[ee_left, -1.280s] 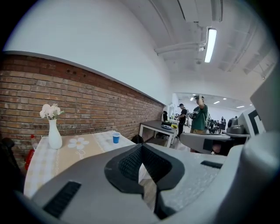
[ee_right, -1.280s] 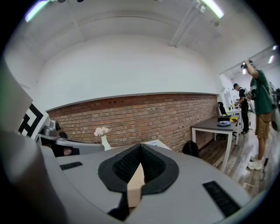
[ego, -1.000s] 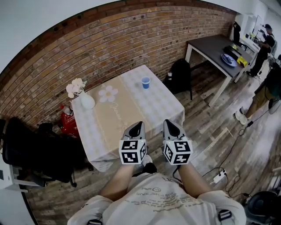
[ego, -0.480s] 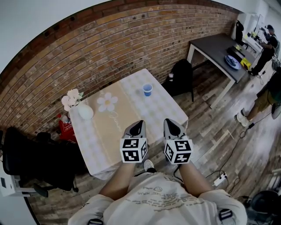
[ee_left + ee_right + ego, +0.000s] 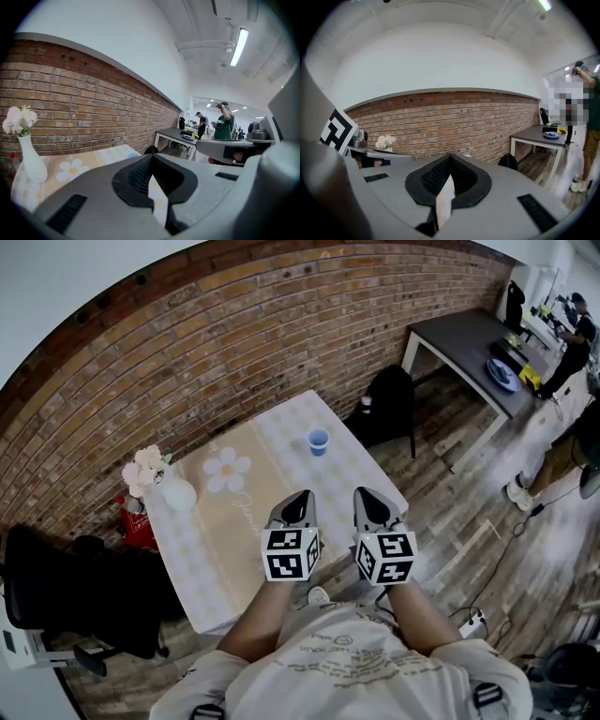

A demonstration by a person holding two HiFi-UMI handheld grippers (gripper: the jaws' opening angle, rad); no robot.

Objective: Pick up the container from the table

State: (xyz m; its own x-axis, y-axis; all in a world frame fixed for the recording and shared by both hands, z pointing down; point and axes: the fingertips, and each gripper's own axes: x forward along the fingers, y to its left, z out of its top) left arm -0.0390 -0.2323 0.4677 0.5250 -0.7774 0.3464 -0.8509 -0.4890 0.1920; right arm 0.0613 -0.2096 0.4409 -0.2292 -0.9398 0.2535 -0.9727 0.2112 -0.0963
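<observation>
Head view shows the blue cup (image 5: 319,440) upright on the bench (image 5: 216,540), well ahead of both grippers. It is nearer the left gripper (image 5: 302,496) than the right gripper (image 5: 364,494). Both grippers' fingers are closed and empty.

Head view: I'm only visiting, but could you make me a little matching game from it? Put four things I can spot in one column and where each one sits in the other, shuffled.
Things:
1. blue cup
2. white vase
3. daisy print
4. blue plate

Places:
A. on the dark table at the far right
B. on the beige middle strip of the tablecloth
C. on the checked part right of that strip
D. on the checked part left of that strip, holding flowers

Pairs: 1-C, 2-D, 3-B, 4-A
</observation>
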